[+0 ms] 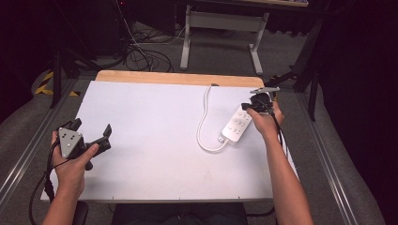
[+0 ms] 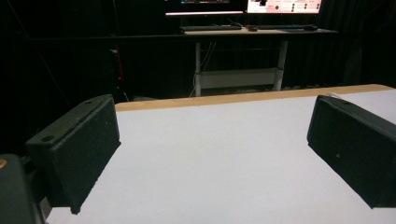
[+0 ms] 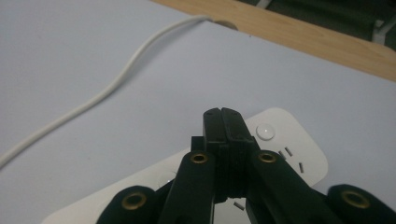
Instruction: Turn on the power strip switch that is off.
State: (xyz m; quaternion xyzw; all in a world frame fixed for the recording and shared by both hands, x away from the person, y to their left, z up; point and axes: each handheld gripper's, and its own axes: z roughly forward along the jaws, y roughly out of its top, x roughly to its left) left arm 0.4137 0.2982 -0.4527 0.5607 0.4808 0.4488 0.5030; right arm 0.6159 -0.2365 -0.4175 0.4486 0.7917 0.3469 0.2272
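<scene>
A white power strip (image 1: 236, 124) lies on the right part of the white table (image 1: 150, 140), and its white cable (image 1: 203, 117) loops away to the far edge. My right gripper (image 1: 247, 108) hovers over the strip's far end. In the right gripper view the gripper (image 3: 222, 113) has its jaws pressed together with nothing between them, just short of the round button (image 3: 265, 131) on the power strip (image 3: 299, 154). My left gripper (image 1: 92, 126) is held at the table's left side, wide open and empty. Its jaws in the left gripper view (image 2: 217, 149) frame bare table.
A wooden strip (image 1: 178, 78) runs along the table's far edge. Beyond it stand a desk frame (image 1: 220, 33) and loose floor cables (image 1: 141, 51). Metal rails (image 1: 28, 150) flank the table. The cable (image 3: 107, 93) curves across the white surface left of the strip.
</scene>
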